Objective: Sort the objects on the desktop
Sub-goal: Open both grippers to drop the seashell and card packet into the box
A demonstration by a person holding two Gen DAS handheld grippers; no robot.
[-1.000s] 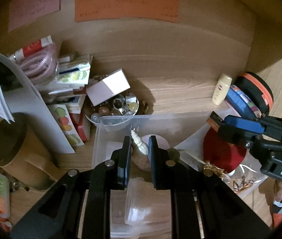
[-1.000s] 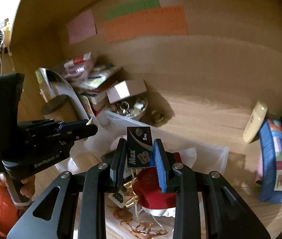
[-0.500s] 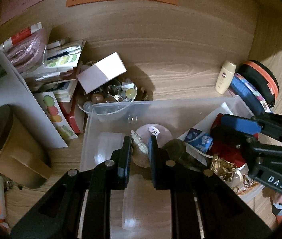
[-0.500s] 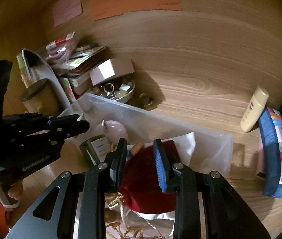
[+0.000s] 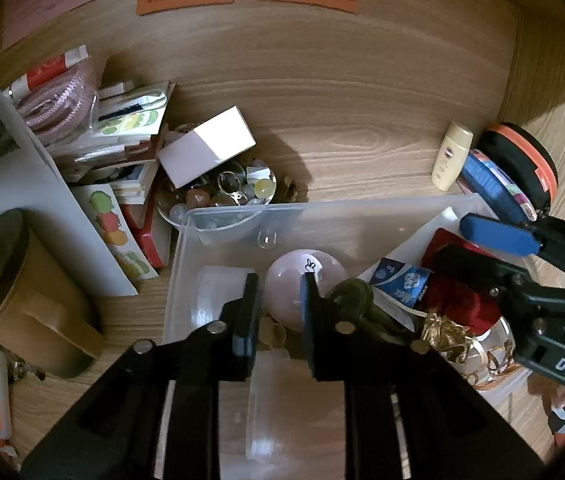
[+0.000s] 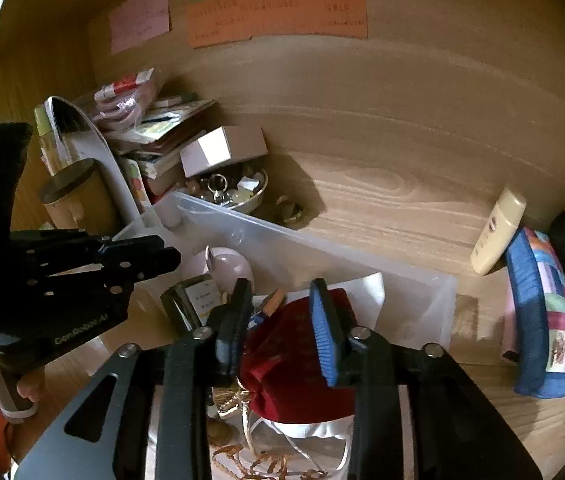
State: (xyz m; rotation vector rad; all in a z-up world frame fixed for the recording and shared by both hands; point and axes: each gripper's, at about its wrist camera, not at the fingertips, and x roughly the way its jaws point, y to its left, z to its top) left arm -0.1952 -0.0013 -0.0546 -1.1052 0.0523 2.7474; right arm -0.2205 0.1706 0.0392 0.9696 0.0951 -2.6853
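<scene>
While both grippers' jaws are opening empty over the bin (image 5: 242, 214), the left gripper (image 5: 278, 312) hangs nearer the shell (image 5: 272, 334), directly below its tips; the right gripper (image 6: 280, 320) hangs above the red pouch (image 6: 294, 360).

Your clear plastic storage bin (image 5: 186, 280) stands on the wooden desk, open-topped. In it lie a pale pink rounded ball (image 5: 302, 280) with a small black mark on top, a dark red velvet pouch (image 6: 298, 364) on white cloth at the right end, a blue printed card packet (image 5: 400, 282) tilted beside the pouch, a dark glass jar (image 6: 192, 304) with a white label, and gold ribbon (image 5: 448, 334).
</scene>
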